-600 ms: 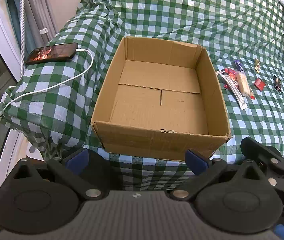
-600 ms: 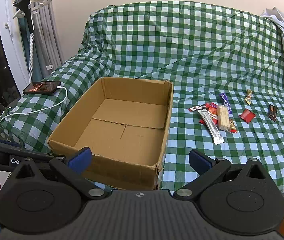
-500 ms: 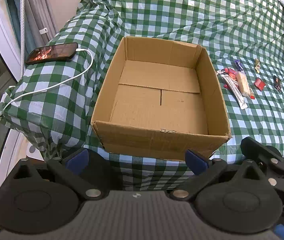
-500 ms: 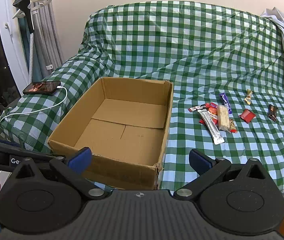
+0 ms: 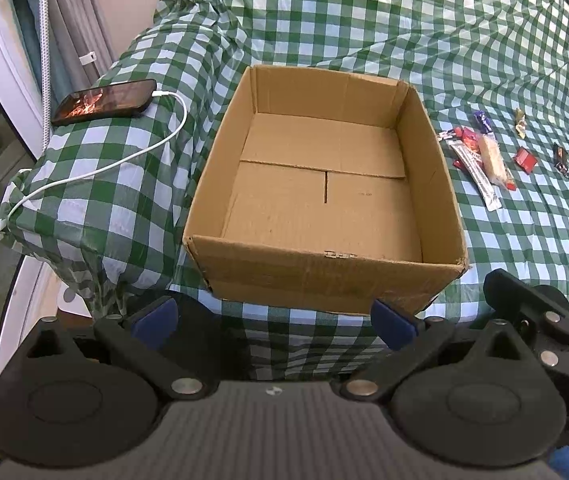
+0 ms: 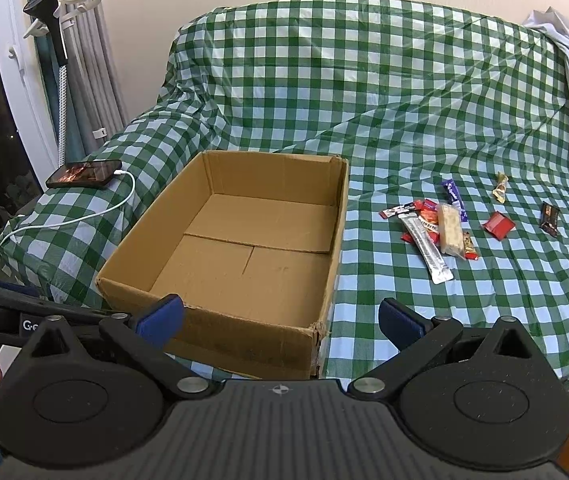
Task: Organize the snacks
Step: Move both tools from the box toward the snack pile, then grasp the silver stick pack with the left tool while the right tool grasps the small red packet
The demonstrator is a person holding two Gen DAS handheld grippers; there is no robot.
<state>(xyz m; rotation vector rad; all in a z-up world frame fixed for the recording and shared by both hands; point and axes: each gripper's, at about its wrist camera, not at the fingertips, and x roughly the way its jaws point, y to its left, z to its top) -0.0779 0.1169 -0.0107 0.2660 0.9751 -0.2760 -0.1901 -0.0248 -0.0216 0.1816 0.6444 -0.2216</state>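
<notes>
Nothing has shifted since the earlier frames: box, snacks and both grippers sit as they did. Left gripper (image 5: 272, 320) hangs low at the near edge of the sofa, fingers (image 5: 152, 316) spread wide with nothing between them, pointing at the near wall of the cardboard box (image 5: 324, 276). Right gripper (image 6: 280, 318) likewise, fingers (image 6: 398, 322) spread and empty, aimed at the box's near right corner; its black body also shows at the right edge of the left view. Box open-topped, nothing inside, bottom flaps visible, resting on the green-and-white checked cover (image 6: 384, 92) draped over the sofa. Snacks lie on the cover to the right of the box, apart from it: a cluster with a long silver stick pack (image 6: 426, 246), a pale bar in clear wrap (image 6: 450, 230) just beside it, and red wrappers (image 6: 424, 216) under and around them (overlapping, count unclear). Purple bar (image 6: 453, 194) touching the far end of the cluster. Farther right, each apart: a gold-wrapped sweet (image 6: 499, 187), a red square packet (image 6: 498, 225), a dark bar (image 6: 549, 218). Left of the box, on the covered armrest, a phone (image 5: 104, 101) with lit screen, white cable (image 5: 124, 160) plugged in and trailing off the near edge.
</notes>
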